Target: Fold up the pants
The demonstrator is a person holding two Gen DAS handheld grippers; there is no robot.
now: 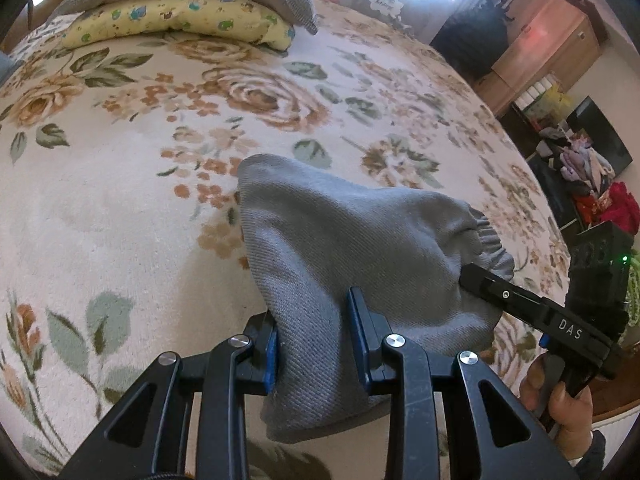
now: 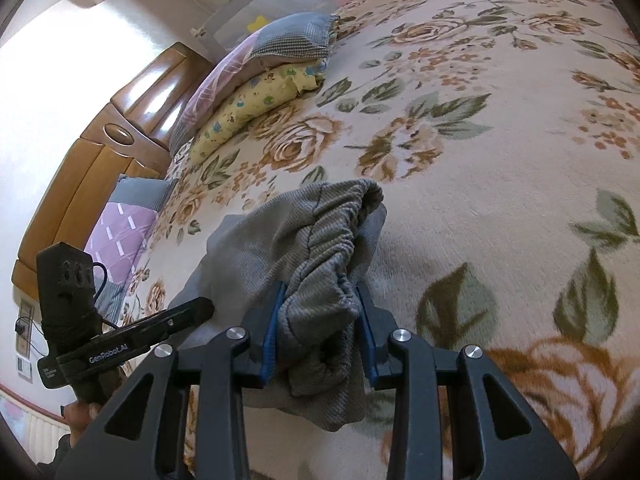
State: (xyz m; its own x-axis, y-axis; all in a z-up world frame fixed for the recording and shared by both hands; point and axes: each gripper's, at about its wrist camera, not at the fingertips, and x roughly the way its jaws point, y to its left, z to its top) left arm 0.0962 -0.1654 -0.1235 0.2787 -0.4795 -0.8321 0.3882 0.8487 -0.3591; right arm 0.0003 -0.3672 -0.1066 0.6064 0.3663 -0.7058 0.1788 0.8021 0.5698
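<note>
The grey pants [image 1: 340, 240] hang bunched above a floral blanket on the bed. My left gripper [image 1: 316, 340] is shut on a fold of the grey cloth between its blue pads. My right gripper [image 2: 320, 332] is shut on the ribbed elastic waistband [image 2: 332, 248] of the pants [image 2: 256, 248]. In the left wrist view the right gripper [image 1: 472, 272] reaches in from the right and bites the gathered waistband edge. In the right wrist view the left gripper [image 2: 200, 306] shows at lower left, its tip against the cloth. Both grippers hold the pants close together.
The floral blanket [image 1: 160, 200] covers the bed. Stacked pillows [image 1: 180, 12] lie at the bed's head, beside a wooden headboard [image 2: 112, 132]. A shelf with piled clothes [image 1: 580, 160] stands to the right of the bed.
</note>
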